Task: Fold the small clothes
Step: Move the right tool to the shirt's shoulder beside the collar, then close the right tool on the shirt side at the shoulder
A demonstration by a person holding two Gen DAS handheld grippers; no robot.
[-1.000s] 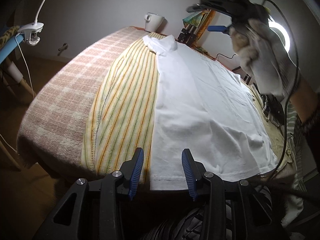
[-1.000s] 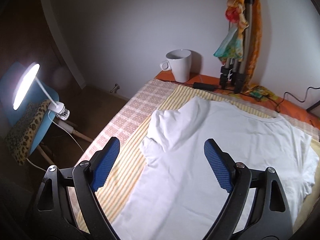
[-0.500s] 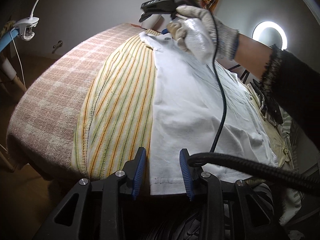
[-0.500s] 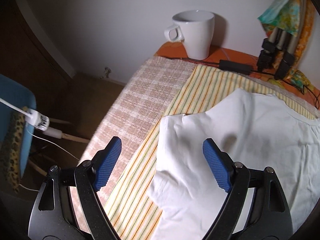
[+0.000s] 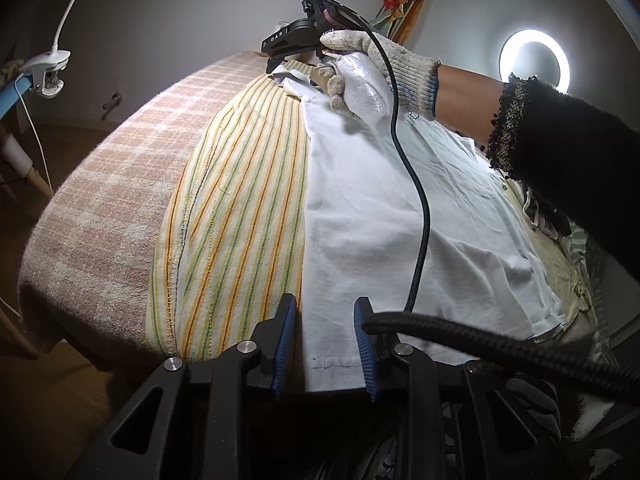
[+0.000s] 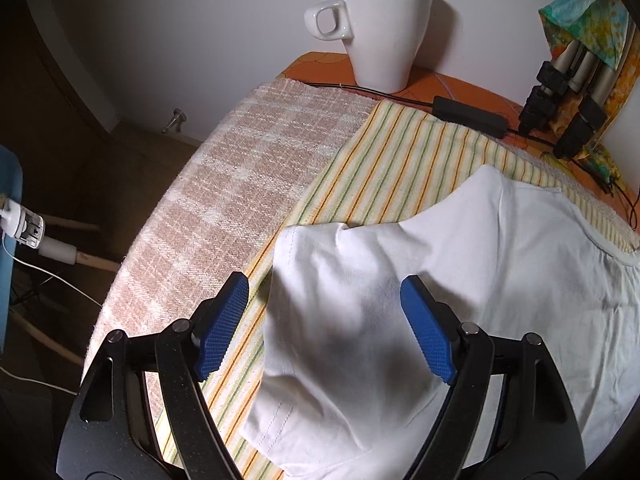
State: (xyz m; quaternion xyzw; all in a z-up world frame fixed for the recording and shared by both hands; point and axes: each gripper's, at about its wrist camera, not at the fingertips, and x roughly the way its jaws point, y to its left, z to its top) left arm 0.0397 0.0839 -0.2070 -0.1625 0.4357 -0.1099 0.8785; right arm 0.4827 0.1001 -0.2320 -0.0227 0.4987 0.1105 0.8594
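Note:
A white T-shirt point(image 5: 400, 220) lies flat on a striped yellow towel point(image 5: 240, 208), its left side folded inward. My left gripper point(image 5: 324, 340) is open at the shirt's bottom hem, its blue pads either side of the hem's left corner. My right gripper point(image 6: 324, 328) is open low over the folded sleeve point(image 6: 352, 272) at the shirt's far left shoulder. In the left wrist view the right gripper point(image 5: 276, 66) shows at the far end, held by a gloved hand point(image 5: 360, 76). The shirt's collar point(image 6: 608, 248) lies to the right.
A pink checked blanket point(image 5: 112, 184) covers the table under the towel. A white mug point(image 6: 380, 28), a black power adapter point(image 6: 468, 116) and tripod legs point(image 6: 560, 92) stand at the far edge. A ring light point(image 5: 534, 60) glows at right. A black cable point(image 5: 416, 200) crosses the shirt.
My right gripper has moved from high over the shirt down to the folded sleeve at the far left shoulder. My left gripper has closed in slightly on the hem and stays open.

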